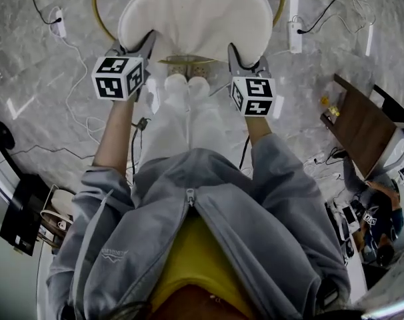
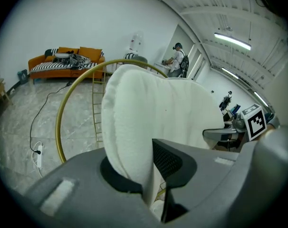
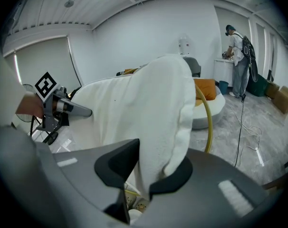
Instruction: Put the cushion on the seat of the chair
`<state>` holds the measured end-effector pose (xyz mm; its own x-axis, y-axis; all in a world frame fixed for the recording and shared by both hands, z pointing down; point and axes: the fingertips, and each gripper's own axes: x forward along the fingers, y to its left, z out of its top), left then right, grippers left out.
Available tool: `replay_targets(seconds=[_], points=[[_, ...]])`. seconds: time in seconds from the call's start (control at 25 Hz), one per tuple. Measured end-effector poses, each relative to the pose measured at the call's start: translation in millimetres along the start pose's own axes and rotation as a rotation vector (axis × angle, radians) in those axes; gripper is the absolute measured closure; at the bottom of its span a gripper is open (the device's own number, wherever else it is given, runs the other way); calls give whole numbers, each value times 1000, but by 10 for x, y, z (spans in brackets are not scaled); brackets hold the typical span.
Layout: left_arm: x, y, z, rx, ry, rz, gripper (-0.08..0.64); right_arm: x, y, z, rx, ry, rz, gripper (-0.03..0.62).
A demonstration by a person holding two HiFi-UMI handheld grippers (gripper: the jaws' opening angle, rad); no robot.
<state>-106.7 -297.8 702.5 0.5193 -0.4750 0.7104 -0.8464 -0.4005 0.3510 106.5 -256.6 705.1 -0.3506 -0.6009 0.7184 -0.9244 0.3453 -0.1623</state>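
Head view puts the cushion (image 1: 195, 19) in the air over the chair's gold hoop frame (image 1: 95, 12), not yet resting on the seat, which it hides completely. The left tool (image 1: 147, 44) pinches its near-left edge and the right tool (image 1: 233, 53) its near-right edge; on both, the jaws are squeezed deep into the plush.

The biggest risk, as I judge it, is a crooked landing: with the seat out of sight under the cushion, it could settle off-centre and overhang the hoop. The far edge is unsupported, so it might droop, catch the rim and fold under. Each grip bites only the soft border – if one slips, the cushion would swing from the other tool.

The floor (image 1: 42, 105) is glossy grey marble-look tile, crossed by loose cables. The frame is thin brassy tube bent into a round hoop, with slim rungs seen in the left gripper view. The cushion is cream, fleecy and thick, with a rounded, nearly half-moon outline. The tool jaws are matte dark grey, one pad finely ribbed.
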Motion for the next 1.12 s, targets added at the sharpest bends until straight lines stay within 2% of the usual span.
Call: replay_targets(seconds=[0.2,0.76,0.92,1.12], points=[[198,122,-273,-60,77,-12,485,215,-18,-253,22,73,15,518],[634,400,-882,-150,284,-64,482,674,-27,-888,128,279,68,514],[778,416,-1032,-152,328,-82,478,765,-55,-1009,150,321,61,511],[919,460,-1041,-99,365,-72,458,877,-139,-1088,161,359,23,503]])
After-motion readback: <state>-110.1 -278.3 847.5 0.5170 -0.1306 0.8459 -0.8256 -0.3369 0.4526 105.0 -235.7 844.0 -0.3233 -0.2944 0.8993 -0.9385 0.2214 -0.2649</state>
